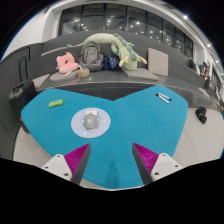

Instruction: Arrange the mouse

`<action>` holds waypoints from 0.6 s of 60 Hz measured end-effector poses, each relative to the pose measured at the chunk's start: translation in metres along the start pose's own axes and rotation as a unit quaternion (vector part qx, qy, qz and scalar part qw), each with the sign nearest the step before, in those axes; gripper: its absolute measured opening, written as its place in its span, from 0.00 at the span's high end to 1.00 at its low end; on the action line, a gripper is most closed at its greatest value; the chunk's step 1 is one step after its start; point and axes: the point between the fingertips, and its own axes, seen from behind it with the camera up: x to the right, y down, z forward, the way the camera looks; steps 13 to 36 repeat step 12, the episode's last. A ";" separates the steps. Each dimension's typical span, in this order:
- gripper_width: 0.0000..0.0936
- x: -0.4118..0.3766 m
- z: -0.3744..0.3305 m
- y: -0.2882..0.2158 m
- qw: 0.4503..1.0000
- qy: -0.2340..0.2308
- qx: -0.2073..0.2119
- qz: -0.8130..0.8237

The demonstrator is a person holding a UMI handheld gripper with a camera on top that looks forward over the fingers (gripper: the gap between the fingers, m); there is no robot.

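A small grey rounded computer mouse (92, 120) is seen resting on a round white disc-shaped pad (90, 123), which is laid near the middle of a teal heart-shaped mat (120, 135) spread over the bench (30, 90). The mouse is found just ahead of the tool (110, 160) and a little to the left of its centre line, probably so that it can be reached by a short forward advance. The tool is held released above the near part of the mat, its two fingers spread wide with the magenta pads (147, 156) facing inward and nothing between them; an approach rather than a grasp is suggested. A small green flat item (56, 102) is placed at the far left of the mat and a small blue one (164, 97) at the far right, well apart from the mouse. Beyond the mat, soft toys (68, 64) in pink and green are piled against the far side.
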 end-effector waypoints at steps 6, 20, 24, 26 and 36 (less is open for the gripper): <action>0.09 0.014 -0.005 0.013 1.000 0.008 -0.004 -0.002; 0.09 0.023 -0.008 0.024 1.000 0.009 -0.007 -0.005; 0.09 0.023 -0.008 0.024 1.000 0.009 -0.007 -0.005; 0.09 0.023 -0.008 0.024 1.000 0.009 -0.007 -0.005; 0.09 0.023 -0.008 0.024 1.000 0.009 -0.007 -0.005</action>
